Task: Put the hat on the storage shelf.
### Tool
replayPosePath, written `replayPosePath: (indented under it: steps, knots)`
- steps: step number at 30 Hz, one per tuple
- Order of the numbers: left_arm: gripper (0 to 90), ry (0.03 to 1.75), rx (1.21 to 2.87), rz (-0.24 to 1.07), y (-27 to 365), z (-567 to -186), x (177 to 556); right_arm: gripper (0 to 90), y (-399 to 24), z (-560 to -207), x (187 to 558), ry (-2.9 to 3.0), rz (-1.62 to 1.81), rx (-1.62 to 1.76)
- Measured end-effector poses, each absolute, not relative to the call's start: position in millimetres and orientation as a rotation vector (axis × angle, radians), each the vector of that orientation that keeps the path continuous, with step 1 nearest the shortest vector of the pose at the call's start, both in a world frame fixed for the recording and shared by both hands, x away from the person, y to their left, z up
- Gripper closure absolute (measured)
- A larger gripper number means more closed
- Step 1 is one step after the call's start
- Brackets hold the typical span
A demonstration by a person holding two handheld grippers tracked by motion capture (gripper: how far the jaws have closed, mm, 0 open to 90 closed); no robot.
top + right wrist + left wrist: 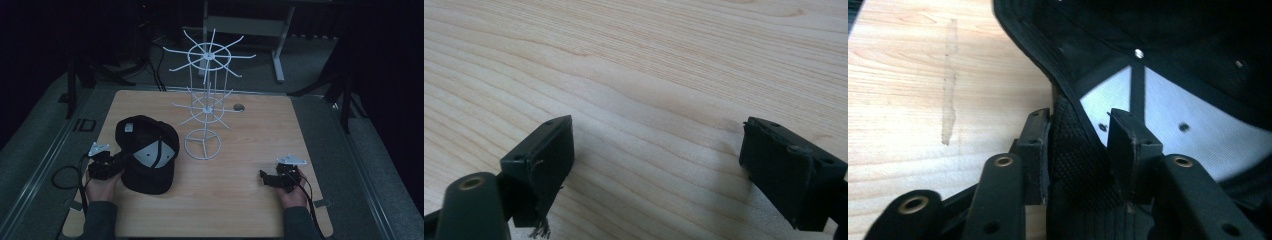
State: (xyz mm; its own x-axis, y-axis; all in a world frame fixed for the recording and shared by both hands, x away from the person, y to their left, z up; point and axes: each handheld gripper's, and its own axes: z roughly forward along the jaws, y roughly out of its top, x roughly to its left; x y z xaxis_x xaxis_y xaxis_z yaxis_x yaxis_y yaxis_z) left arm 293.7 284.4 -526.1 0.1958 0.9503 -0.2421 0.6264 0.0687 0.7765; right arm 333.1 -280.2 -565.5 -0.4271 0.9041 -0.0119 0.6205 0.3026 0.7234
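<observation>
A black cap lies upside down on the left of the wooden table, its grey inner lining facing up. My left gripper reaches in from the cap's left side. In the left gripper view the cap has its black mesh rim between the jaws of my left gripper, and the fabric fills the gap and touches both pads. My right gripper rests low over the table at the front right. Its jaws stand wide open over bare wood.
A white wire display rack with two tiers of radiating hooks stands on a ring base just right of the cap. A small round grommet sits in the tabletop behind it. Dark stands and cables surround the table.
</observation>
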Motion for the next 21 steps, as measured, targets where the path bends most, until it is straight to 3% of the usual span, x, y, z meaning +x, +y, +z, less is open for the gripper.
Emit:
replayPosePath:
  steps: [21]
  knots:
    - [52.5, 1.309, 1.815, 0.351, 266, -529, 265, 14.2, -280, -566, 333, 2.156, 0.915, 1.358]
